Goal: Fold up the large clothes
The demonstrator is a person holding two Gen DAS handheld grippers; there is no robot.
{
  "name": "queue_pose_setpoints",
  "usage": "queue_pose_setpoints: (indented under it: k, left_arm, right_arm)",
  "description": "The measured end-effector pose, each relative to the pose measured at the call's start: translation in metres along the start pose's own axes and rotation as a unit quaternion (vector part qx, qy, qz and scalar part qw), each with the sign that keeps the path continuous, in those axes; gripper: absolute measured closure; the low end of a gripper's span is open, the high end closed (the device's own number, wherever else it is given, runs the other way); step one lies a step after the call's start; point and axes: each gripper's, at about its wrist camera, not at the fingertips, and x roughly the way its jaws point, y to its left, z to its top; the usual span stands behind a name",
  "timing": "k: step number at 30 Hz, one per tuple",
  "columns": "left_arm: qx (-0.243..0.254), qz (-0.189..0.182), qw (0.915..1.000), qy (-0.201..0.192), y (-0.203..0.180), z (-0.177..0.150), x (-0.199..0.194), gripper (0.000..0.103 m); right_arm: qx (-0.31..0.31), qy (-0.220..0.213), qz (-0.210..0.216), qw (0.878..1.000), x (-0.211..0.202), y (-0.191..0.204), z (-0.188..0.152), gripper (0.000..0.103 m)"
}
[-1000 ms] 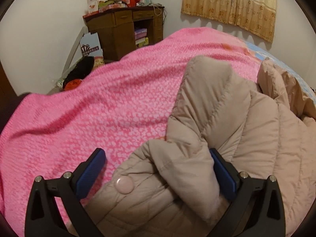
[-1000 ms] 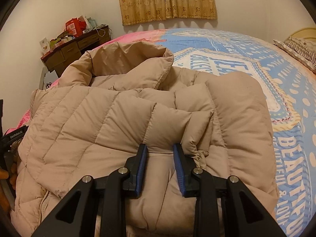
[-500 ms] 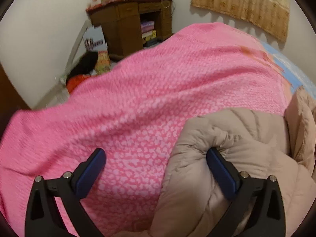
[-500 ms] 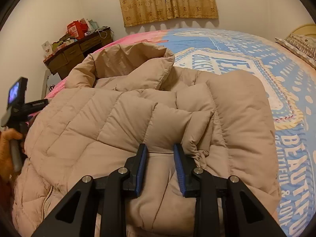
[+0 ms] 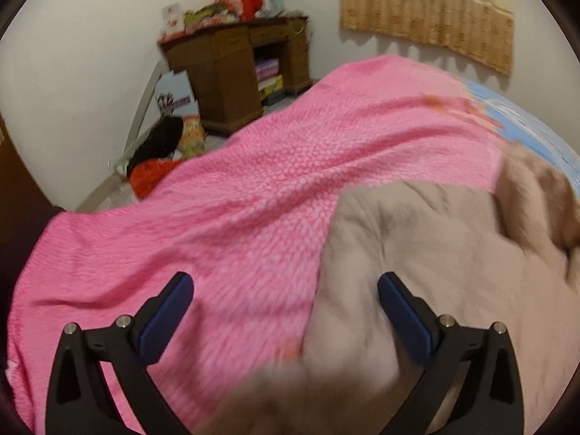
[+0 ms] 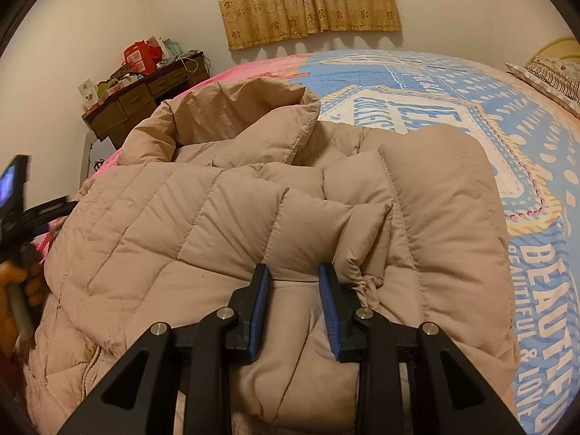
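On the bed (image 6: 471,83), a tan puffer coat (image 6: 224,224) is spread, partly folded, its hood end heaped toward the curtain (image 6: 308,0). The coat's left part is seen lying on the pink cover (image 5: 217,217), its right part on the blue one.

Right gripper (image 6: 294,308): jaws drawn close with a narrow gap between the blue pads, a ridge of quilted fabric between them near the coat's front edge. Whether the fabric is firmly pinched cannot be told; it appears gripped.

Left gripper (image 5: 284,311): jaws spread wide, nothing held. It is poised over the coat's left edge where tan meets pink. View blurred, so contact between right pad and fabric cannot be judged.

Beyond the coat, a cluttered desk (image 5: 239,65) is seen against the wall.

Risks, as judged:
- Slippery, puffy shell; a shallow pinch by the right gripper could be lost once the fold is lifted, and the layer would spring back.
- With the left jaws open at the coat's margin, the pink cover could be caught along with the coat, dragging bedding into the fold.
- One-sided pulling would likely skew the fold, since the bulk is uneven at the hood.
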Motion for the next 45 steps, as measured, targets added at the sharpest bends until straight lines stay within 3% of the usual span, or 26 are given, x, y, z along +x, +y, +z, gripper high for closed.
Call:
queue_pose_setpoints:
  k: [8,14,18,23,28,32,37,40,45]
  left_arm:
    - [0.060,-0.055,0.9963,-0.027,0.002,-0.046,-0.080,0.000]
    - [0.104,-0.053,0.9926,-0.031,-0.005,-0.070,-0.104,0.000]
    - [0.118,-0.068,0.9896,-0.046,-0.001,-0.084,-0.129,0.000]
    - [0.127,-0.084,0.9858,-0.071,0.006,-0.100,-0.154,0.000]
    - [0.138,-0.136,0.9769,-0.090,0.031,-0.131,-0.177,0.000]
    - [0.132,-0.137,0.9778,-0.088,0.055,-0.157,-0.177,0.000]
    - [0.102,-0.149,0.9821,-0.053,0.078,-0.177,-0.168,0.000]
    - [0.112,-0.145,0.9822,-0.042,0.077,-0.168,-0.165,0.000]
    - [0.153,-0.156,0.9719,-0.087,0.057,-0.113,-0.181,0.000]
  right_arm:
    - [-0.007,0.000,-0.012,1.000,0.000,0.001,0.000,0.073]
    - [-0.029,0.006,-0.053,0.998,-0.006,0.014,-0.004,0.071]
    - [-0.039,-0.003,-0.075,0.996,-0.038,0.021,-0.014,0.071]
    - [-0.023,-0.078,-0.027,0.996,-0.132,0.019,-0.051,0.059]
    - [-0.005,-0.123,-0.033,0.992,-0.216,0.003,-0.106,0.049]
    - [0.031,-0.119,-0.050,0.991,-0.252,-0.018,-0.156,0.048]
    - [0.063,-0.102,-0.050,0.992,-0.261,-0.030,-0.194,0.048]
    - [0.047,-0.084,-0.031,0.995,-0.258,-0.025,-0.181,0.048]
    - [-0.009,-0.083,-0.005,0.997,-0.248,-0.002,-0.109,0.048]
